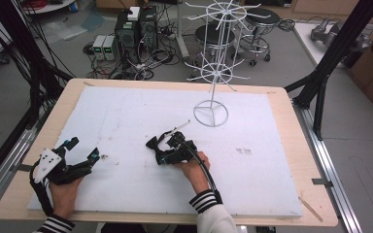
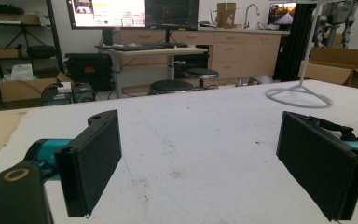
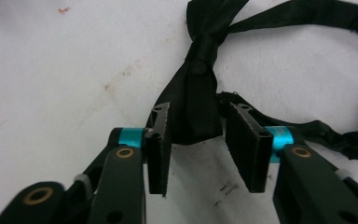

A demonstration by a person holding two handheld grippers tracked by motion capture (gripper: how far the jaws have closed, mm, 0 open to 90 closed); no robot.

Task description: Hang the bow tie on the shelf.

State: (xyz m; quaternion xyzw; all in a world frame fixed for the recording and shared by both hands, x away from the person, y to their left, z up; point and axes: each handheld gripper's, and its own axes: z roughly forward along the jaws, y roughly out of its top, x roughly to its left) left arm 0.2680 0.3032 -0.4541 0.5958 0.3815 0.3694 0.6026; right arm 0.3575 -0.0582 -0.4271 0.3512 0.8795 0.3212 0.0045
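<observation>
At the near middle of a white foam sheet [image 1: 126,111] covering a wooden table [image 1: 291,145], a black bow tie [image 1: 153,144] with its trailing strap lies flat, its knot and one wing reaching between the jaws of the right gripper [image 1: 167,154]. From that gripper's own camera, the bow tie [image 3: 196,88] spreads one wing down into the gap of the right gripper [image 3: 198,144], whose two black jaws stand partly apart on either side of the fabric; the left jaw appears to touch the wing's edge while the other jaw stands just clear of it, so the cloth is framed but not visibly pinched. The strap loops away to the upper right and curls back past the right jaw. A hand [image 1: 194,167] in a striped cuff holds the tool from the near edge of the table. Well to the left, the left gripper [image 1: 85,158] rests low over the foam in the other hand [image 1: 63,191], its jaws spread wide with nothing between them; its own view shows the left gripper [image 2: 200,154] with bare, faintly stained foam between its jaws. Toward the far side of the sheet stands a white wire display rack [image 1: 213,73] on a ring base, upright and well apart from both tools. Beyond the table, computers, cables and stools [image 1: 213,36] crowd the floor.
</observation>
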